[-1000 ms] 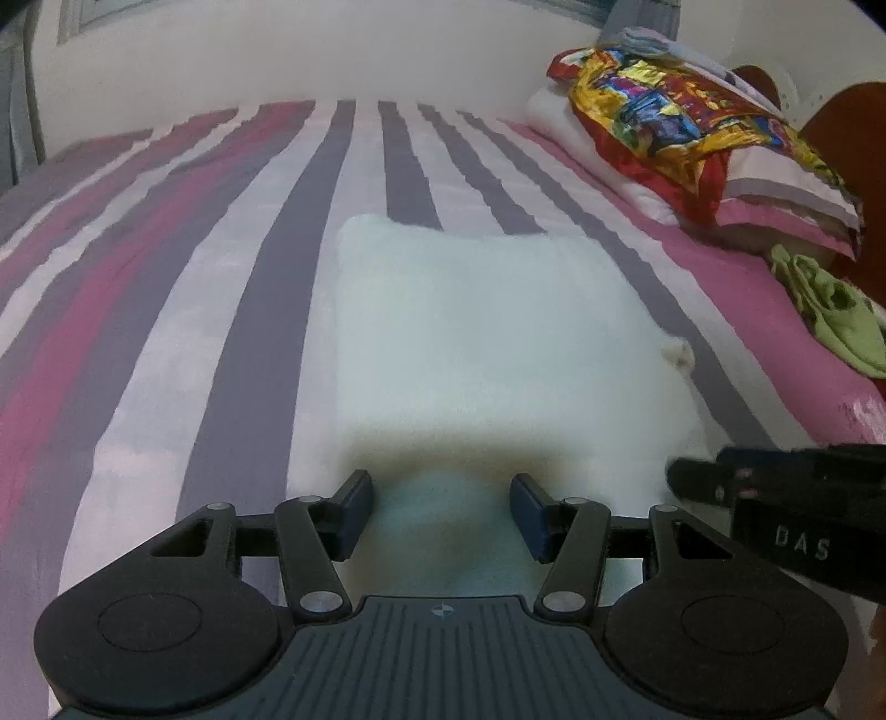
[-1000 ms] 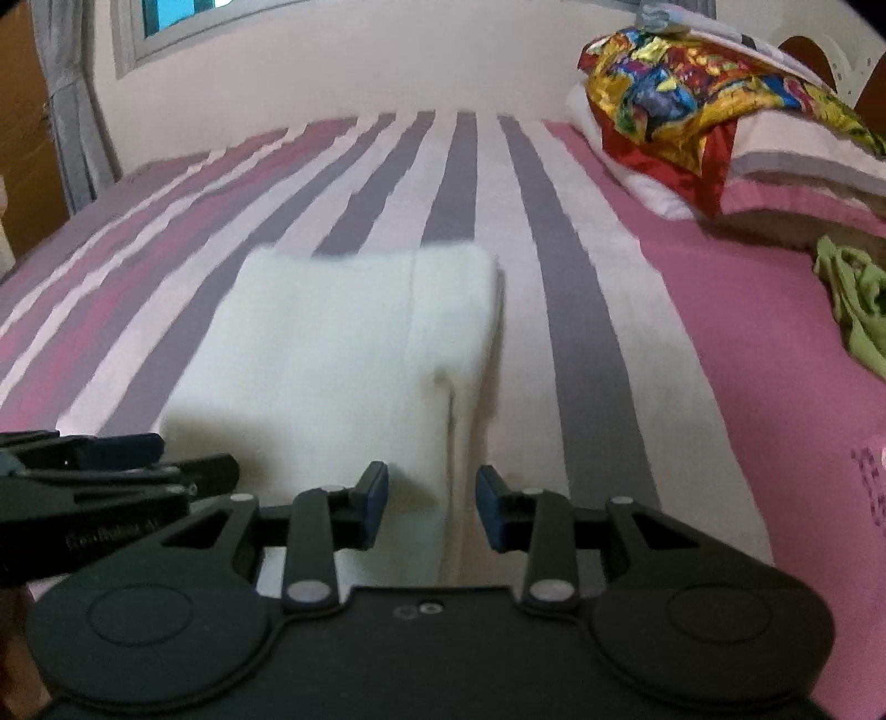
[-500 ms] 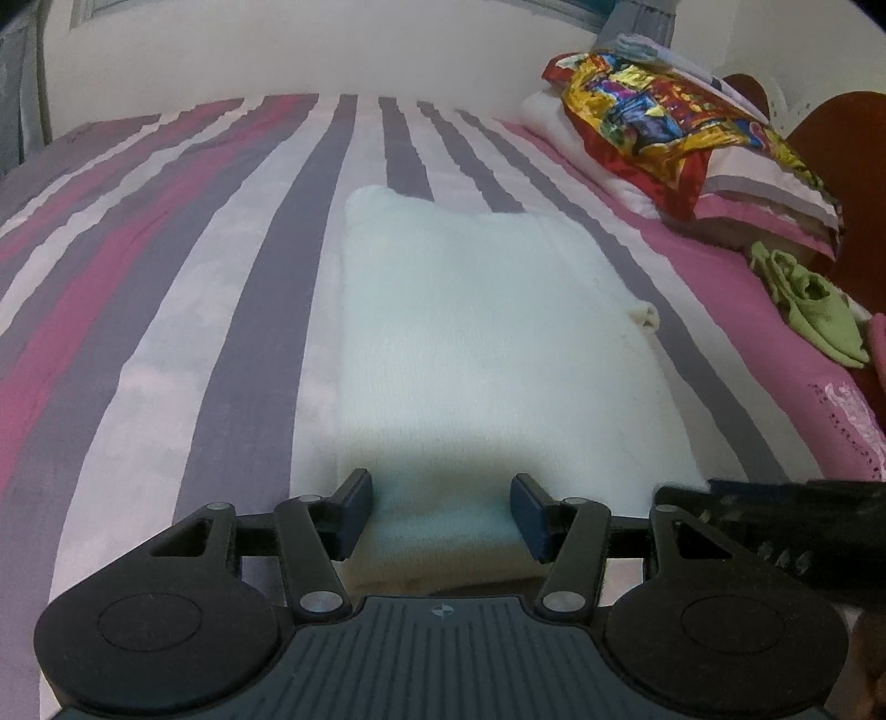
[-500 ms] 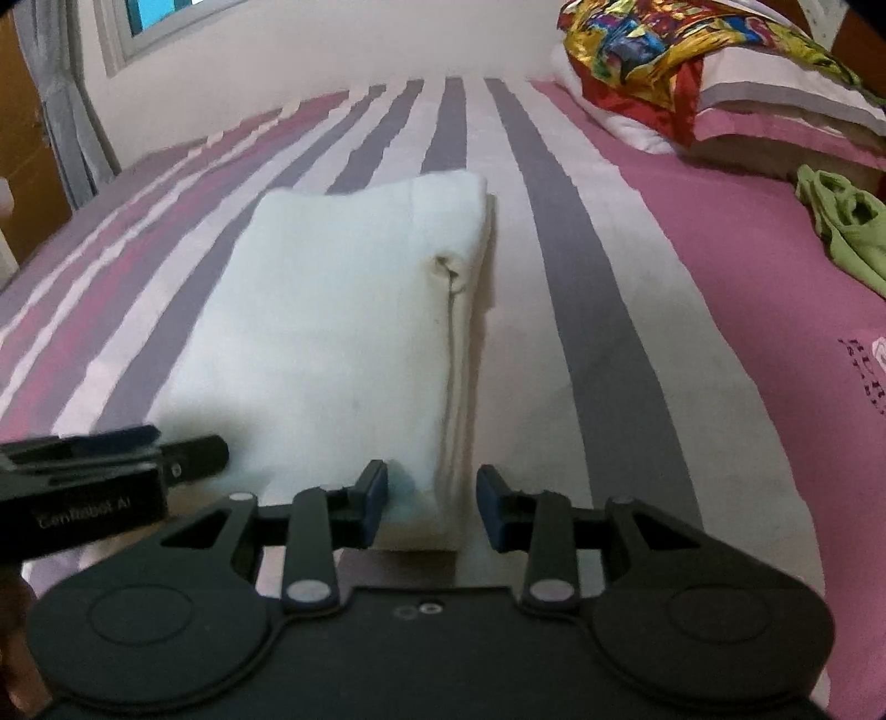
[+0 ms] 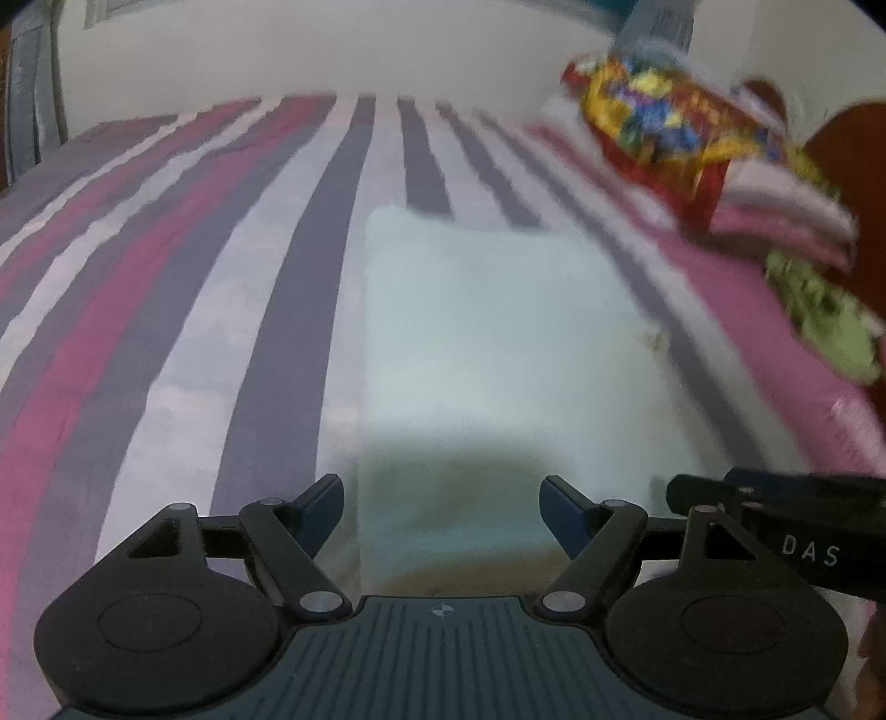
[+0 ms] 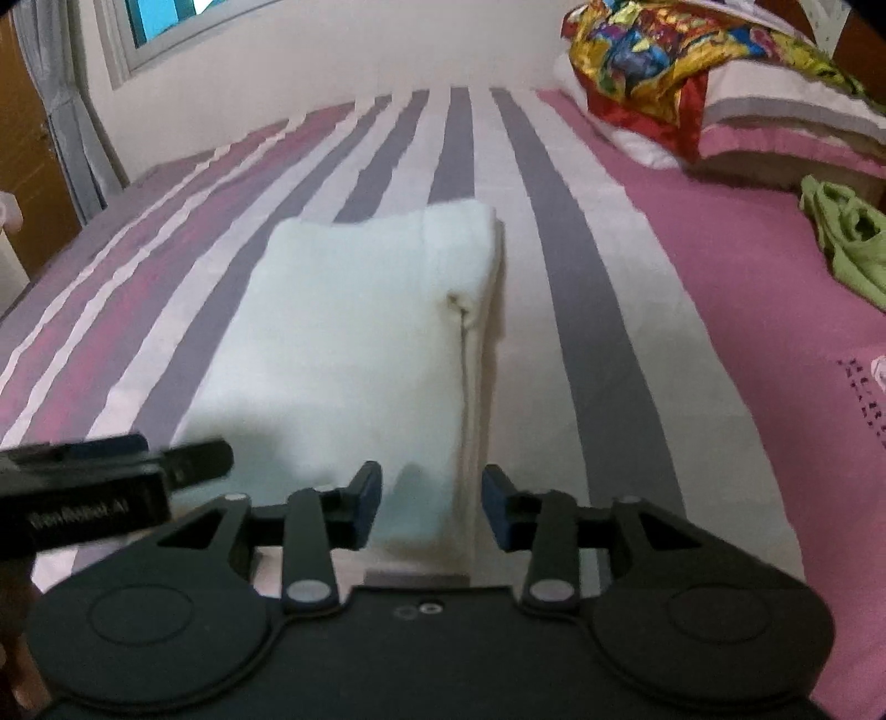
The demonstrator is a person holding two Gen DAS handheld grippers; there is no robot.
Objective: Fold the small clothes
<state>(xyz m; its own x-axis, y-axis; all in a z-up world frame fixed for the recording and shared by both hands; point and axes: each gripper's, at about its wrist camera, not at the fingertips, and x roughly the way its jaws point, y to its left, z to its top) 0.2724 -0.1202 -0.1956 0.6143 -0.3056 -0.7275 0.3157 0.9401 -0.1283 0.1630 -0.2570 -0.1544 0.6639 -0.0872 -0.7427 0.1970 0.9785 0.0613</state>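
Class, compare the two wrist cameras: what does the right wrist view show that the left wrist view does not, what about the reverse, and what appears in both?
Only the right wrist view shows the window, the curtain and the seam down the folded white cloth.

Only the left wrist view shows the left gripper from behind, jaws opening, not pressing the cloth's near edge.

Both show the cloth, the striped bedsheet, the green garment, the colourful cloth on pillows, and the right gripper, jaws opening over the cloth's corner.

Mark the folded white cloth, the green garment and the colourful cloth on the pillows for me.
folded white cloth (image 6: pixel 354 343): right wrist view, middle of its top layer.
green garment (image 6: pixel 847 243): right wrist view, centre of the crumpled heap.
colourful cloth (image 6: pixel 659 50): right wrist view, its draped middle.
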